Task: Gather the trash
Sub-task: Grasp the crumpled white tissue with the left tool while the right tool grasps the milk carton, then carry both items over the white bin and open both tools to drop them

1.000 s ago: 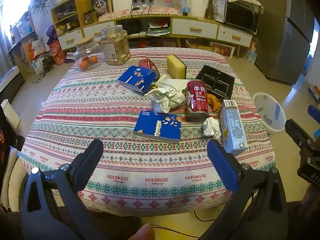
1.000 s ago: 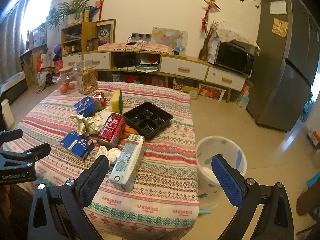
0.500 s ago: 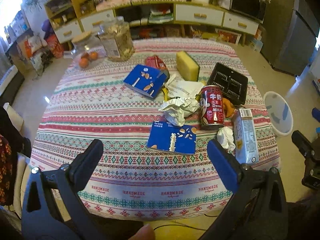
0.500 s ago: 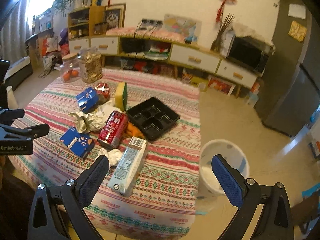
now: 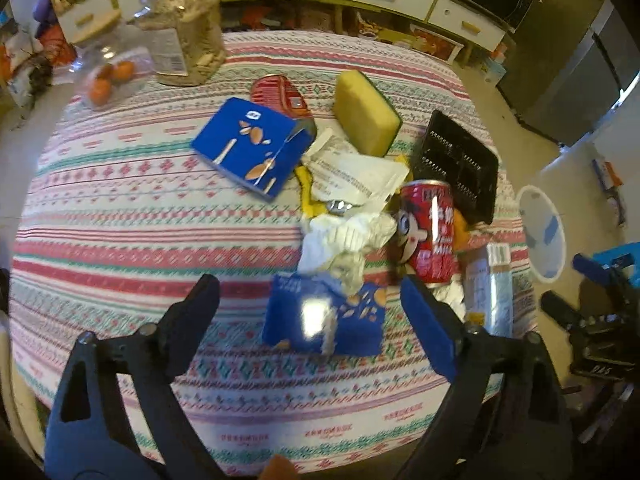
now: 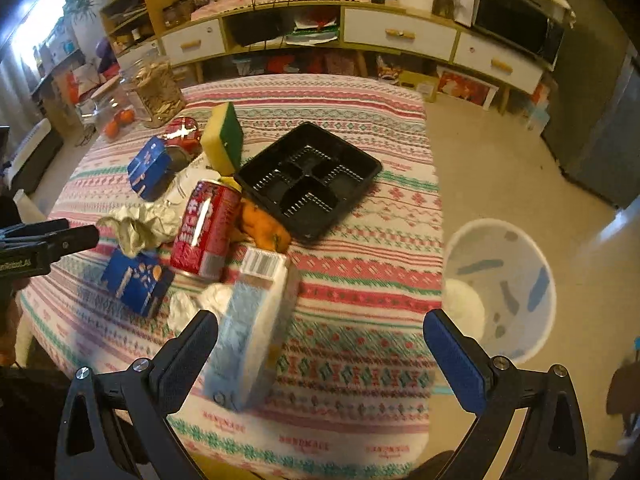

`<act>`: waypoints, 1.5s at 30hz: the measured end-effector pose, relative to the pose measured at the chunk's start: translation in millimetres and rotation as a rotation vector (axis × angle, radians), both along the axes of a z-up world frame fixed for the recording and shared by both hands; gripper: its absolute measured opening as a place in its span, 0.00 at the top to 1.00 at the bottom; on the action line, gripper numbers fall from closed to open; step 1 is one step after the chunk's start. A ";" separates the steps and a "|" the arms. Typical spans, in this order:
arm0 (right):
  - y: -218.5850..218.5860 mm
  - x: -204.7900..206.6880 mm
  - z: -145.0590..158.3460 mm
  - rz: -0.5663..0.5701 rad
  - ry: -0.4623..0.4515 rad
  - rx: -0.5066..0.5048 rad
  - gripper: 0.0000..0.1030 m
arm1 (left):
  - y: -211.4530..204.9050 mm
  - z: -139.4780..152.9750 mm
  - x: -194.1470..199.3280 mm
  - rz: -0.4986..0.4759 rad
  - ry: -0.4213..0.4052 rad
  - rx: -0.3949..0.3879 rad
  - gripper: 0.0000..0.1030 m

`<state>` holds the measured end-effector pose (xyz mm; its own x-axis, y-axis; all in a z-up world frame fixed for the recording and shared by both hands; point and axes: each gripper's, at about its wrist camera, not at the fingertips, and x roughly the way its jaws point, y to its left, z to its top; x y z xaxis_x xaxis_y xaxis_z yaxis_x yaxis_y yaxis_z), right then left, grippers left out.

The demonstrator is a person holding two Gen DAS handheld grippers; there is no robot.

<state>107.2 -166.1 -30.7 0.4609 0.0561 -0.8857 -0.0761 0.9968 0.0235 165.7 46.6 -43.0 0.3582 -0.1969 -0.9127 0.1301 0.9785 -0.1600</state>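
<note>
My left gripper [image 5: 308,284] points down over a flat blue snack box [image 5: 324,320]. Its jaws are closing, with the box between them and both pads still apart from it. Behind the box lie crumpled foil [image 5: 344,240], a red milk can [image 5: 430,232] and a pale milk carton [image 5: 488,288]. My right gripper [image 6: 320,320] stands open above the table's near edge. The milk carton [image 6: 256,320] lies just inside its left finger, untouched. A white waste bin [image 6: 500,288] stands on the floor beside the table, behind the right finger.
On the patterned tablecloth [image 6: 360,264] also lie a black plastic tray [image 6: 308,180], a yellow sponge [image 5: 366,114], a second blue box [image 5: 252,144], orange peel [image 6: 264,228] and papers. Glass jars [image 5: 188,28] stand at the far left. A cabinet lines the far wall.
Both grippers have come forward over the table and tipped downward. The flat blue box now lies between the left fingers, which have narrowed slightly. The carton has come up close to the right gripper's left finger.
</note>
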 end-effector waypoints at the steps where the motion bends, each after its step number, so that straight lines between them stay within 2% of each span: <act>1: 2.5 3.0 -2.9 0.003 0.010 0.004 0.00 | 0.9 -1.1 3.9 -0.001 0.008 -0.017 0.14; 7: 23.1 18.5 -20.9 0.035 0.072 0.028 0.00 | -6.2 -22.5 28.4 -0.022 0.087 -0.103 0.30; 10: 27.6 21.7 -28.4 0.041 0.098 0.034 0.00 | -12.0 -36.3 37.0 -0.024 0.119 -0.119 0.41; 12: 28.5 23.9 -35.3 0.040 0.127 0.053 0.01 | -14.5 -42.9 39.9 -0.024 0.129 -0.128 0.52; 14: 27.7 25.4 -43.7 0.037 0.158 0.088 0.06 | -16.3 -46.7 40.7 -0.029 0.140 -0.138 0.63; 16: 26.9 26.5 -51.4 0.038 0.193 0.117 0.31 | -18.1 -47.1 40.0 -0.023 0.131 -0.131 0.64; 17: 25.6 26.6 -54.6 0.033 0.209 0.133 0.38 | -18.0 -44.8 39.0 -0.023 0.125 -0.134 0.66; 18: 24.9 26.4 -56.7 0.030 0.218 0.147 0.51 | -16.8 -41.6 37.4 -0.026 0.118 -0.142 0.67; 21: 21.7 23.9 -56.4 0.024 0.221 0.188 0.62 | -11.3 -29.8 30.5 -0.023 0.086 -0.164 0.69; 25: 20.1 16.8 -47.8 0.031 0.195 0.196 0.63 | -5.8 -17.4 22.4 -0.017 0.033 -0.142 0.69; 33: -1.0 5.1 -20.7 -0.005 0.112 0.196 0.63 | -13.1 13.6 1.4 -0.026 -0.065 -0.180 0.69; 37: -35.0 3.7 -2.6 -0.080 0.051 0.186 0.63 | -37.8 26.3 -9.9 -0.064 -0.111 -0.207 0.69; 45: -127.3 5.3 11.6 -0.290 -0.030 0.106 0.63 | -108.7 22.3 -8.4 -0.175 -0.124 -0.234 0.69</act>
